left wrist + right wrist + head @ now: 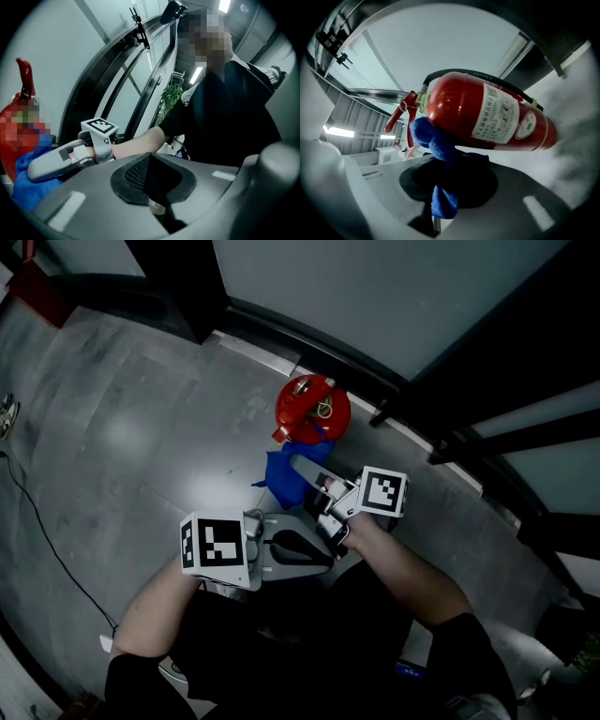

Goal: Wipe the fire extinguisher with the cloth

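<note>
Head view: The red fire extinguisher (312, 407) is standing on the grey, glossy floor (141, 427), close to the foot of the glazed wall. The right tongs (309, 472) are reaching toward it with a blue cloth (286, 479) bunched at the tip, just beside the cylinder. The left tongs (305, 549) are hanging back near the body, well short of the extinguisher.

Left gripper view: The left tongs (152, 180) are clenched, their dark ribbed pads meeting with nothing between them. Off to the side, the cloth (28, 187) is showing under the right tongs (51, 161).

Right gripper view: The right tongs (445, 187) are grasping the cloth (440, 150), a thick, fuzzy terry fabric folded into a wad. The wad seems to be pressing on the smooth, glossy painted cylinder (454, 110) just below the neck. Also in view are 1 pale printed label (497, 115), a black hose (487, 77) curving over the top, and a red lever (401, 112).

Judgement: the wiping step is in hand, at the shoulder. The next move calls for dragging the wad along the rounded body while keeping the grip firm and the pressure light, since an upright cylinder could tip.
</note>
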Available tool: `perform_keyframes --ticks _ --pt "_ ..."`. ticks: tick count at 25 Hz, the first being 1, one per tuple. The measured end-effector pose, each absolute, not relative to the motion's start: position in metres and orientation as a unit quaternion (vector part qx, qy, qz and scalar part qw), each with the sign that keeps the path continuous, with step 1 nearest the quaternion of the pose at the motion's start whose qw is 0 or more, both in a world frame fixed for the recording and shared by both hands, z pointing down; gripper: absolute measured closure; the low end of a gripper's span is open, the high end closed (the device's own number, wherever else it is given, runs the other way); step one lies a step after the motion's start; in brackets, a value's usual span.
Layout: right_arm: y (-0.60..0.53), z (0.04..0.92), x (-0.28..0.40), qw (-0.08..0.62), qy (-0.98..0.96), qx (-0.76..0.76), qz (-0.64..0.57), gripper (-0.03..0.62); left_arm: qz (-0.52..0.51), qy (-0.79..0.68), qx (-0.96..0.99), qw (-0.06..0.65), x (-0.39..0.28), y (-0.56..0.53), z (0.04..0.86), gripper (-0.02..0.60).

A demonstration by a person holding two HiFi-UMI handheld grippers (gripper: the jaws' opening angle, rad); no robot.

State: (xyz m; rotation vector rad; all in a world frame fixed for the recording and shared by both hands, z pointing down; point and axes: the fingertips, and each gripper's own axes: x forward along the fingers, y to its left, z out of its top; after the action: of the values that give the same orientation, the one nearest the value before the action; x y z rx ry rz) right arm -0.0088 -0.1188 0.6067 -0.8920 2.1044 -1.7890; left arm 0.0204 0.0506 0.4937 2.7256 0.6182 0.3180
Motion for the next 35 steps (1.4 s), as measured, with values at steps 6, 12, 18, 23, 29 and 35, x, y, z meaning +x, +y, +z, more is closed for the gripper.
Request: perform_keyframes --ticks 6,12,18,23,29,35 --pt "-0.12 0.631 -0.014 0.12 0.719 -0.303 -0.613 0.505 0.121 0.253 0.944 0.172 0.014 0.046 0.512 0.574" --pt "-0.118 0.68 -0.014 0.119 0.698 -0.308 -0.635 0.505 0.146 0.286 0.932 0.168 0.015 0.061 0.535 0.574" --pt "-0.121 0.715 -0.019 0.097 0.704 -0.302 -0.635 0.505 0.157 0.289 0.93 0.166 0.012 0.064 0.549 0.574" --pt "-0.119 0.741 -0.017 0.093 0.694 -0.309 -0.644 0.505 0.15 0.294 0.929 0.168 0.022 0.069 0.55 0.574" --pt "-0.118 0.785 -0.013 0.077 0.686 -0.318 -0.65 0.505 0.168 0.292 0.924 0.18 0.01 0.069 0.561 0.574" --pt "-0.116 0.816 -0.014 0.055 0.689 -0.329 -0.644 0.505 0.158 0.276 0.929 0.187 0.002 0.064 0.557 0.574"
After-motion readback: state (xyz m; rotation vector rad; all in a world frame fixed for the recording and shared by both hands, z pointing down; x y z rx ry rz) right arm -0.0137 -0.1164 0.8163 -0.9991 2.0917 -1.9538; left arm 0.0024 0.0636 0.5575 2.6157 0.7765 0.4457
